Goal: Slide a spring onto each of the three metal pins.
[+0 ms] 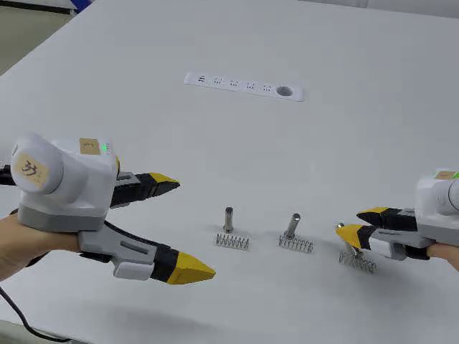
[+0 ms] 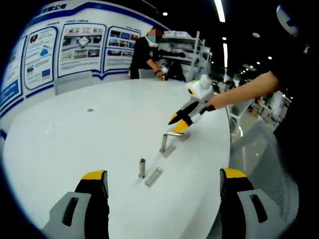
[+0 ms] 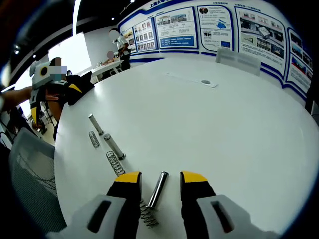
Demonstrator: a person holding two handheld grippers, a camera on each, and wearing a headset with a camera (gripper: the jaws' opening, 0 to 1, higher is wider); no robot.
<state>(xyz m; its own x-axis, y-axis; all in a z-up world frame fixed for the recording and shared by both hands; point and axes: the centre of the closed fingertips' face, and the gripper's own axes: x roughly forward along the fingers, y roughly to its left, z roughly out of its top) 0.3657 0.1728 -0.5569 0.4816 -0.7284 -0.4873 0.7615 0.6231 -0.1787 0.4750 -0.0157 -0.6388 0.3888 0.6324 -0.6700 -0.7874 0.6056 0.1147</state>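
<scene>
Three pins (image 1: 292, 225) sit on the table (image 1: 323, 143), a spring (image 1: 232, 241) lying just beside each. My right claw (image 1: 356, 223) is apart, with the rightmost pin (image 3: 158, 188) between its jaws, ungripped. My left claw (image 1: 183, 228) gapes wide, well left of them.

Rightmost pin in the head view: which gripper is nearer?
Right. The right gripper straddles the rightmost pin, jaws open; the left gripper sits beyond the other two pins.
</scene>
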